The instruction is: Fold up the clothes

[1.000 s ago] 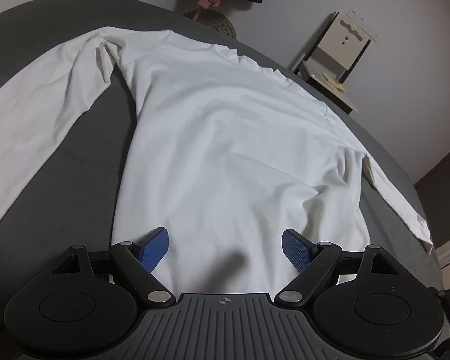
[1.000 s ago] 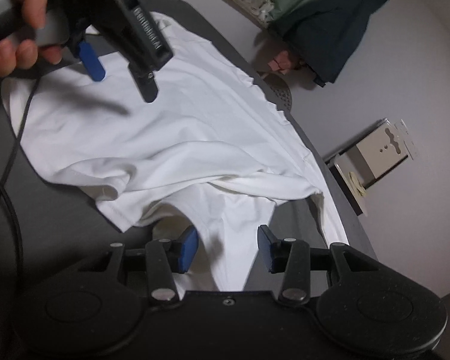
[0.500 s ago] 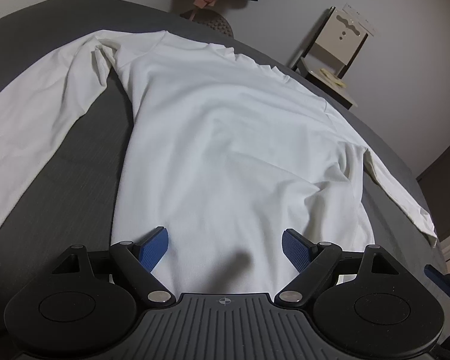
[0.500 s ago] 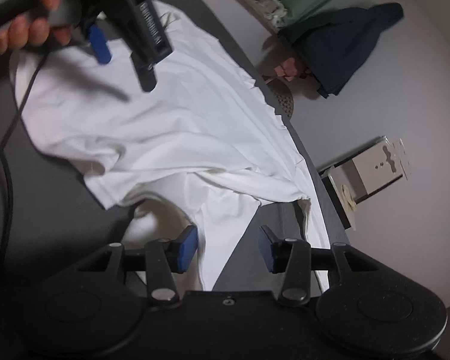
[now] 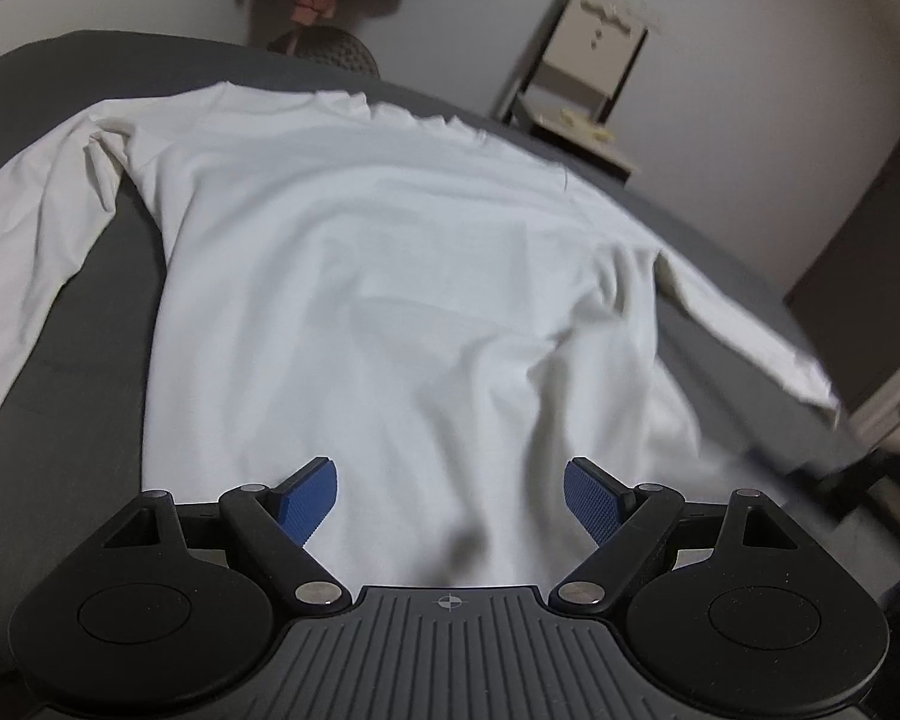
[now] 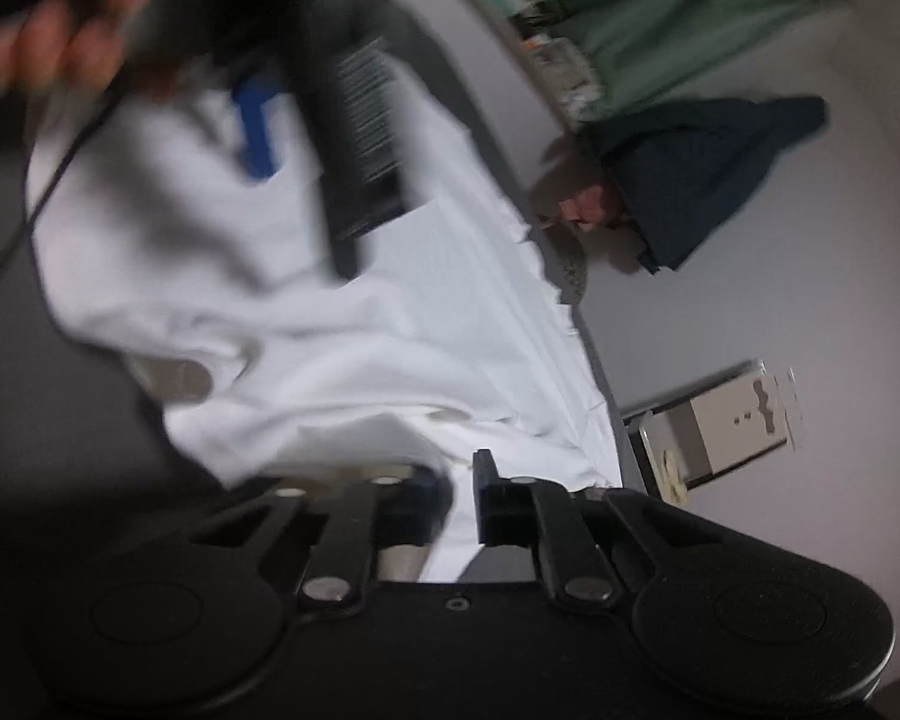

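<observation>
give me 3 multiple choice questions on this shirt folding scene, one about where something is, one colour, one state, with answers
1. Where does the white shirt lie?
A. on the dark grey surface
B. on the pale chair by the wall
C. hung on a hook

2. What colour are the pads of the left gripper?
A. red
B. blue
C. yellow

3. How does the right gripper stand?
A. wide open, away from the cloth
B. narrowed onto a fold of the shirt
C. holding a book

Answers:
1 A: the left wrist view shows the shirt spread flat on the grey surface, sleeves out to both sides.
2 B: both pads show blue against the white cloth.
3 B: in the right wrist view, though blurred, white fabric passes between the nearly closed fingers.
</observation>
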Demonstrator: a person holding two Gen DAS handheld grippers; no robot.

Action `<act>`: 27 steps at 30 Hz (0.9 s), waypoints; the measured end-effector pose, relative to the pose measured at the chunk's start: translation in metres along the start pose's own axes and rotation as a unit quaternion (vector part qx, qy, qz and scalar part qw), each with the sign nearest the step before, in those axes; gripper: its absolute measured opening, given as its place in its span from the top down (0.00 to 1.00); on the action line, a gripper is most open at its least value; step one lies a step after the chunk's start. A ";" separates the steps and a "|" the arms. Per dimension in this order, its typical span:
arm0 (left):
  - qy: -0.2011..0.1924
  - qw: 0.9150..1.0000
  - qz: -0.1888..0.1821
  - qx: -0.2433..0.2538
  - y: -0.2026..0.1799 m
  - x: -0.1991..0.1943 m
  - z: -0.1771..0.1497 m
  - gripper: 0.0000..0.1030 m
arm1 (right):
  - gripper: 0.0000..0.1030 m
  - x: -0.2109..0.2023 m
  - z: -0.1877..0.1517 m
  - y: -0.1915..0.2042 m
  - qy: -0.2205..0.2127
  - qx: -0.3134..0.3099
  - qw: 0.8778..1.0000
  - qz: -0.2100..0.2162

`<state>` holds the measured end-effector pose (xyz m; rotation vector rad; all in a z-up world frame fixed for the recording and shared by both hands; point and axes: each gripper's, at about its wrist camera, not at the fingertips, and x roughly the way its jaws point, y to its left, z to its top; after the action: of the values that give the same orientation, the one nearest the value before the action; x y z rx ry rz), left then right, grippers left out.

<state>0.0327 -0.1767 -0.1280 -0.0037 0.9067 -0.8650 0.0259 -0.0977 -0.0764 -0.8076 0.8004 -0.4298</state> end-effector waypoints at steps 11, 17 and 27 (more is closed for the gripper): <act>0.031 0.994 0.048 0.097 -0.016 0.003 -0.008 0.18 | 0.96 -0.050 -0.091 -0.146 0.094 0.343 0.933 -0.045; 0.031 0.993 0.049 0.102 -0.016 -0.010 -0.010 0.18 | 0.96 -0.016 -0.145 -0.148 0.180 0.475 0.857 0.082; -0.102 0.950 -0.132 0.265 -0.102 -0.074 -0.026 0.00 | 0.96 -0.040 -0.147 -0.158 0.085 0.496 0.858 0.100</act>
<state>-0.0753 -0.1879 -0.0589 0.2511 0.4641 -1.3145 -0.1195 -0.2419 0.0014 0.2845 0.6888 -0.6463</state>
